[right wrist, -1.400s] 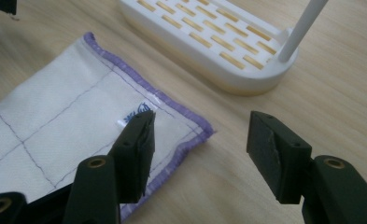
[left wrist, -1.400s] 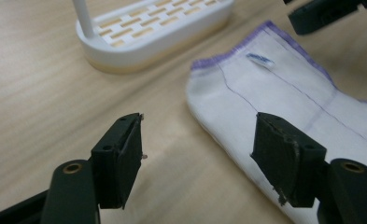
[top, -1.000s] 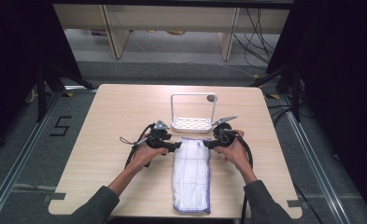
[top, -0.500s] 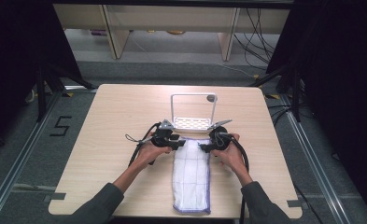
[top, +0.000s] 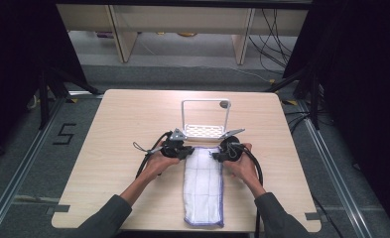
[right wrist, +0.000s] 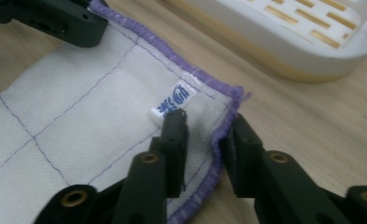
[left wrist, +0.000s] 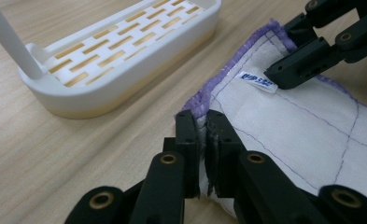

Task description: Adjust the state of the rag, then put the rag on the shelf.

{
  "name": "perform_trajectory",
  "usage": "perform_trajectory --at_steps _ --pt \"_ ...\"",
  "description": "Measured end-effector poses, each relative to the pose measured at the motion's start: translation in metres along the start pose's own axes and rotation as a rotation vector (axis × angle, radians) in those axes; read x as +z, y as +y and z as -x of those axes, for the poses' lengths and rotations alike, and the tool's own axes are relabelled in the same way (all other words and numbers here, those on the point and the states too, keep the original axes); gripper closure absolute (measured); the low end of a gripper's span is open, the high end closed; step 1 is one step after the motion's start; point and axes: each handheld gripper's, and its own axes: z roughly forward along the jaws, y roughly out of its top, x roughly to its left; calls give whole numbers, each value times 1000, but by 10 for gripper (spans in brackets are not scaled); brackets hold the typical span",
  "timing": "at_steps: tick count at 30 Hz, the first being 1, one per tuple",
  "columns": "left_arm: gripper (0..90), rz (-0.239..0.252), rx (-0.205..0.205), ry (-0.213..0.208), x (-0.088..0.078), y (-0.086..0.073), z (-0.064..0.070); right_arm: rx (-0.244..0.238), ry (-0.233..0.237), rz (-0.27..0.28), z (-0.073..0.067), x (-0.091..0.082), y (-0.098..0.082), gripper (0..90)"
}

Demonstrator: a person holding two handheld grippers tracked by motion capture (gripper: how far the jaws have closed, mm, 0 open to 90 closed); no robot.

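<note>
1. The table [top: 118,124] is a light wooden top, and the person's forearms come in from its near edge.
2. The cloth [top: 204,186] is white with purple stitching and a purple hem. It lies flat and folded into a long strip on the near middle of the table, running from the near edge towards the rack. Its far end lies between the two grippers.
3. The rack [top: 205,130] is a white slotted tray with an upright white frame. It stands just beyond the far end of the cloth, apart from it.
4. The left gripper [left wrist: 202,140] sits at the far left corner of the cloth. Its jaws have just been closing, and in the left gripper view they are pressed together with the purple-hemmed edge of the cloth pinched between them.
5. The right gripper [right wrist: 208,133] sits at the far right corner. Its jaws have also just been closing and straddle the hem, one on top of the cloth by the label, the other outside the edge. A gap remains, so the corner is not yet clamped.
6. The label [right wrist: 174,105] is a small white tag with blue print, sewn near the far right corner.
</note>
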Motion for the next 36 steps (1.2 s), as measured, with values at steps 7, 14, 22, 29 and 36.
perform_trajectory --at_steps 7,14,22,29,36 --pt "839 6 5 -4 -7 0 -2 -15 32 14 -1 -1 1 830" --pt "839 23 21 9 -22 2 0 -29 52 29 -4 -7 5 837" --pt "840 71 6 16 -35 6 2 -32 70 71 -9 -17 12 839" --pt "839 107 -2 -16 -46 16 7 -36 79 134 -11 -39 11 842" --pt "841 125 21 -20 -64 31 18 -68 79 151 -18 -68 15 843"
